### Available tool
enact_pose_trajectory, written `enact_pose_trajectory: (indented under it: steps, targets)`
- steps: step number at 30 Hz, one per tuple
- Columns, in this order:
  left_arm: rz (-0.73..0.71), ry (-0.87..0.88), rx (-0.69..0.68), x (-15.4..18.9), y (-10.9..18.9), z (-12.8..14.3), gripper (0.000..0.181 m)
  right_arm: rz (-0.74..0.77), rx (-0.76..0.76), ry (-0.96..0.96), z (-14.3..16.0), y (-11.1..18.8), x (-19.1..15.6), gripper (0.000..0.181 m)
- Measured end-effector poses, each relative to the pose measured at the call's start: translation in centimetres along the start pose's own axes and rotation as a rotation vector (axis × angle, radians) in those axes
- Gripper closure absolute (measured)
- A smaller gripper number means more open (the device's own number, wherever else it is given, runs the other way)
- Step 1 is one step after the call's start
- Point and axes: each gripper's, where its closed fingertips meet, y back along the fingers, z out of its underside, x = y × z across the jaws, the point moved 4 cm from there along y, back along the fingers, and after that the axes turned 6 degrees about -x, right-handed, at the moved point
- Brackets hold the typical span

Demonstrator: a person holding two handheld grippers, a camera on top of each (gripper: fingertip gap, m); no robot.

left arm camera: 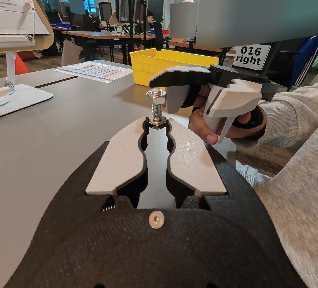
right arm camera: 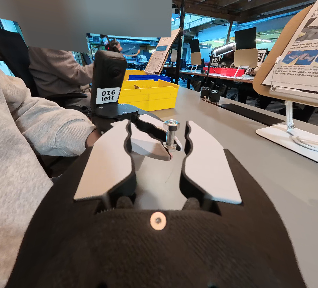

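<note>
While the left hand-held gripper (left arm camera: 157, 122) pinches the hex head of a steel bolt (left arm camera: 156, 112) between its fingertips, the bolt stands upright with its threaded shank pointing up, clear of the grey bench (left arm camera: 68, 124). A hex nut (left arm camera: 156, 98) sits near the top end of the shank, with the tip of the thread just showing above it. The right hand-held gripper (right arm camera: 183, 139) has its fingers spread wide and holds nothing; in the right wrist view the bolt (right arm camera: 170, 135) stands in the gap between its tips, nearer the right one, and the nut (right arm camera: 171, 125) is level with those tips. Seen from the left wrist view, the right gripper comes in from the right side, one finger (left arm camera: 179, 75) lying just over the nut and the other (left arm camera: 176, 98) just beside it; whether either touches the nut cannot be told. A person's hand (left arm camera: 206, 124) in a grey sleeve grips its handle. Behind the bolt a yellow bin (left arm camera: 172, 64) rests on the bench, with a blue bin (right arm camera: 148, 77) behind that. A printed sheet (left arm camera: 96, 71) lies flat farther left, and a board on a white stand (left arm camera: 20, 38) with pages clipped to it stands at the bench's left edge.
</note>
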Motion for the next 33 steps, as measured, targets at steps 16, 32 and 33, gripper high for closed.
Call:
enact_pose_trajectory:
  steps: [16,32,33]
  targets:
    - [-0.001,0.008,0.003,-0.1,0.0,0.0,0.162,0.025,0.017,0.012,-0.3,0.4,0.4,0.132]
    - [-0.003,0.023,0.008,-0.3,0.1,-0.1,0.162,0.001,-0.013,0.006,-0.2,0.4,0.1,0.151]
    - [-0.003,0.019,0.007,-0.3,0.1,-0.1,0.162,0.017,0.006,0.011,-0.3,0.4,0.4,0.146]
